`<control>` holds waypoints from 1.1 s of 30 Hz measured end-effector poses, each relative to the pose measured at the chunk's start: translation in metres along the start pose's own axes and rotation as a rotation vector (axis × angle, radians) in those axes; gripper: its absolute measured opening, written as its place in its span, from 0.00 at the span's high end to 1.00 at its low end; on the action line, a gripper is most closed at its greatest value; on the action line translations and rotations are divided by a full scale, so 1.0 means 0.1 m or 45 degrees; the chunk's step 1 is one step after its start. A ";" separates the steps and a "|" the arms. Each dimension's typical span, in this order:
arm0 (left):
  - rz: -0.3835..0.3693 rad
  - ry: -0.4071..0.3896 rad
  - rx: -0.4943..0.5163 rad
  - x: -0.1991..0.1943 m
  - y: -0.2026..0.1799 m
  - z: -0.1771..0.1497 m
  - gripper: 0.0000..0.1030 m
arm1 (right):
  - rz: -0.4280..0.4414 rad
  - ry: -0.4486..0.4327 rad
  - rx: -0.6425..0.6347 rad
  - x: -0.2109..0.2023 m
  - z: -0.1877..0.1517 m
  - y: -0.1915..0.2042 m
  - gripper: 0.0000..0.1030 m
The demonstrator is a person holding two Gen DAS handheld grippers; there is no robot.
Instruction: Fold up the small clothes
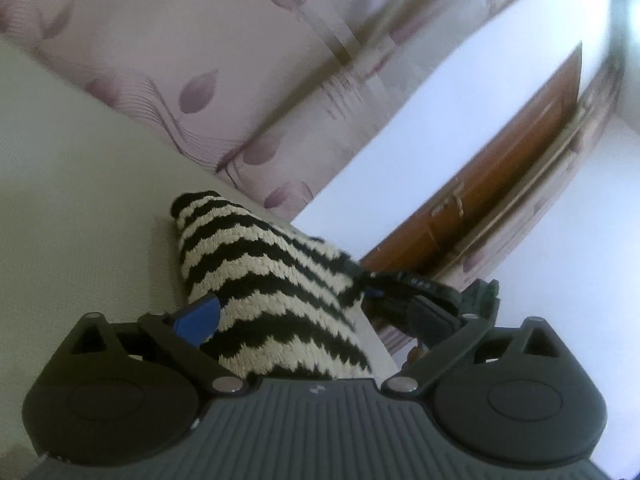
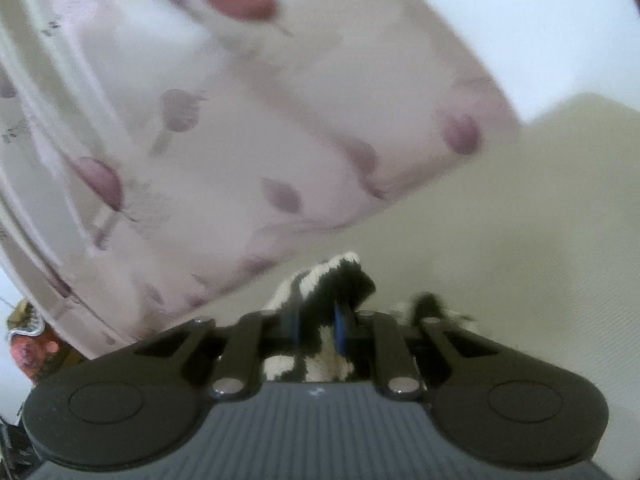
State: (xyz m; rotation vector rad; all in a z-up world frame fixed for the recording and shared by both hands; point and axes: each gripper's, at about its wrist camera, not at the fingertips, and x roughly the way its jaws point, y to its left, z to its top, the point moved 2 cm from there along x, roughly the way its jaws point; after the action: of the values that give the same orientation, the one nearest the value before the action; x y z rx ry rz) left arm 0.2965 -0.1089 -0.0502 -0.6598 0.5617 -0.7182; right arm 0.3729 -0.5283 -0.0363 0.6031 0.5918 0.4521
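Knit garment (image 1: pixel 276 280): small, chunky-knit, black & cream zigzag stripes running across it. In left wrist view it's lifted off the pale cream surface (image 1: pixel 80 200), stretched taut & tilted; far rounded end sits near where that surface meets the wall, near end runs down out of sight at bottom of view. One corner pulled out to the right side, up off the surface. In right wrist view the knit (image 2: pixel 320 320) is bunched, stripes vertical, a fold poking up above the cream surface (image 2: pixel 520 240); blurry, so which part of garment can't tell.
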 end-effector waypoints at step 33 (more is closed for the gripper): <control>0.107 0.124 0.200 0.58 -0.10 -0.33 0.01 | 0.137 0.273 -0.268 -0.48 -1.00 0.14 0.85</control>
State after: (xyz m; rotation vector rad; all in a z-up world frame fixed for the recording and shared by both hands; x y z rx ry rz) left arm 0.3073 -0.1689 -0.0786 -0.4545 0.6125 -0.7101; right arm 0.2709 -0.5053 -0.0762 0.3883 0.7072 0.6770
